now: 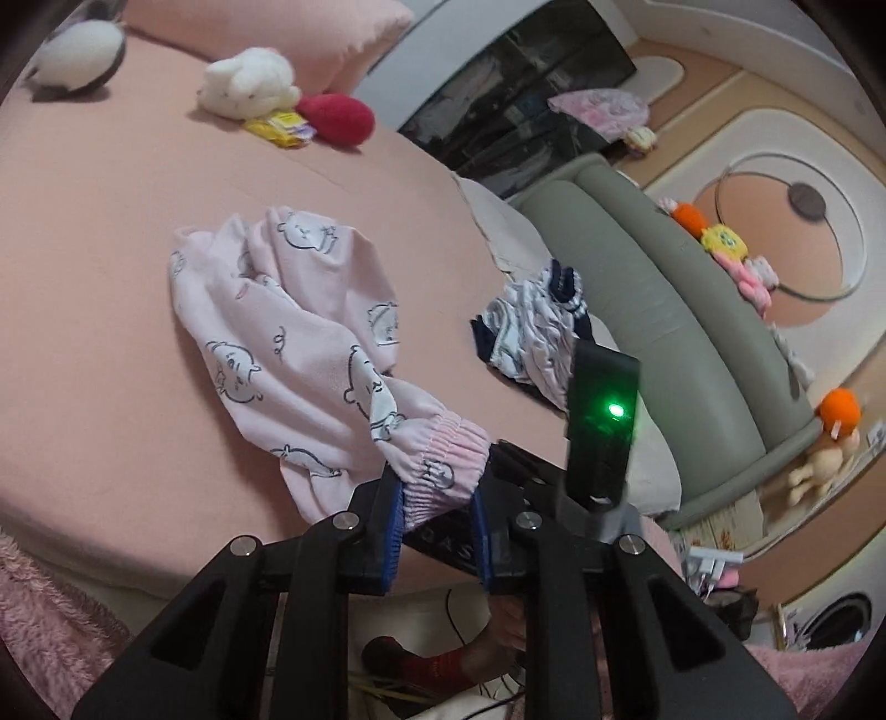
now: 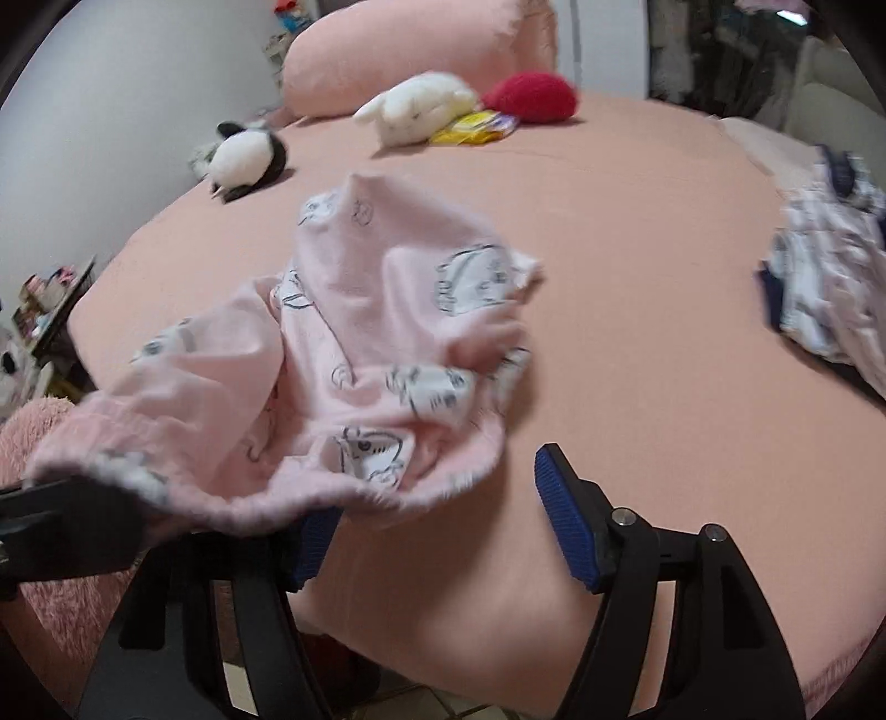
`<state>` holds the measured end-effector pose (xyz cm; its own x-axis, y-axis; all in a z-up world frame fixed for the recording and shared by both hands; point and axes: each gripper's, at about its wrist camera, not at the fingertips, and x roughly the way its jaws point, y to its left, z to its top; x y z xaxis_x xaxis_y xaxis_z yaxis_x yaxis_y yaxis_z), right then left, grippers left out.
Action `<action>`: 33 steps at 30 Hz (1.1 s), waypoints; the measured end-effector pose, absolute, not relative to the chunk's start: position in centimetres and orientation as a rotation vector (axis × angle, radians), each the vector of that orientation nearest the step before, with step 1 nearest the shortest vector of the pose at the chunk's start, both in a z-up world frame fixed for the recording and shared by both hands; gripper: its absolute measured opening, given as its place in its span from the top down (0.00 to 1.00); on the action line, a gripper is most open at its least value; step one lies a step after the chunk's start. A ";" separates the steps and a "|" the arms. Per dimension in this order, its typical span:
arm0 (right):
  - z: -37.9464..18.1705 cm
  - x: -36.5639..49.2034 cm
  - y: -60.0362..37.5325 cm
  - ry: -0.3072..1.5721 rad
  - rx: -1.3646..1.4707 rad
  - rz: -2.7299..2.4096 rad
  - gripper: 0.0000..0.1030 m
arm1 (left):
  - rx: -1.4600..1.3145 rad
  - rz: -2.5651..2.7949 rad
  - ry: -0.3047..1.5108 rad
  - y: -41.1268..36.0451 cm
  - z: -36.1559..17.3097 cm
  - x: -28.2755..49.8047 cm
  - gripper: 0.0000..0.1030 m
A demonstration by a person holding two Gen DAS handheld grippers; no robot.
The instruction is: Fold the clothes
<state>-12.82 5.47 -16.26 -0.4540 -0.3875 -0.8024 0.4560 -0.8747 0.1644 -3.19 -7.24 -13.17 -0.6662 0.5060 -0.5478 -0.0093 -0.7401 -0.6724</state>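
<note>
- The left claw (image 1: 437,518) pinches the gathered elastic waistband of the pink pyjama trousers (image 1: 288,327), its blue ribbed pads pressed against the bunched fabric from both sides.
- From that grip the trousers trail away over the bed (image 1: 111,232), the far part crumpled and resting on the sheet.
- The right claw (image 2: 437,526) stands spread, with bare sheet showing between its two blue pads; the trousers (image 2: 354,354) hang just beyond it, and the hem droops over the left-side pad. Whether cloth touches that pad cannot be told through the blur.
- The trousers are soft, thin pink knit printed with white cartoon animals in dark outline; the waistband is ruched.
- The bed sheet is smooth, matte salmon pink, with few creases.
- A second garment (image 1: 531,332), white with navy trim and a dark print, lies crumpled near the bed's right edge, well apart from the trousers.
- Near the pink pillow (image 2: 410,50) sit a white plush toy (image 2: 415,108), a red plush (image 2: 531,97), a yellow packet (image 2: 476,127) and a black-and-white plush (image 2: 243,158).
- Open sheet stretches between the trousers and these toys, and between the trousers and the second garment.
- A grey padded bed frame (image 1: 664,299) borders the mattress on the right.
</note>
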 end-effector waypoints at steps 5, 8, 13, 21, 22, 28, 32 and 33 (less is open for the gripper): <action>-19.8 -12.9 4.7 0.010 1.367 -2.167 0.34 | -1.138 2.525 -1.017 -9.5 -13.8 -3.1 0.80; -19.9 -12.3 4.4 0.108 1.337 -2.241 0.35 | -1.116 2.654 -1.078 -11.7 -13.5 -2.9 0.80; -19.8 -14.5 8.1 0.117 1.394 -2.463 0.36 | -1.049 2.812 -1.259 -15.7 -13.7 -1.5 0.80; -18.5 -15.5 7.5 -0.006 1.312 -2.259 0.30 | -1.144 2.796 -1.224 -15.6 -15.1 -3.0 0.79; -18.9 -15.5 6.2 0.067 1.311 -2.253 0.30 | -1.154 2.804 -1.215 -15.8 -15.1 -3.0 0.79; -20.5 -16.2 0.6 0.283 1.306 -2.167 0.30 | -1.293 2.693 -1.251 -16.3 -16.8 -4.1 0.72; -18.1 -17.7 -0.8 0.202 1.195 -2.236 0.35 | -1.345 2.983 -1.066 -16.6 -15.3 -3.9 0.72; -17.2 -18.0 -0.6 0.176 1.158 -2.288 0.35 | -1.309 3.053 -1.060 -17.3 -14.6 -3.5 0.72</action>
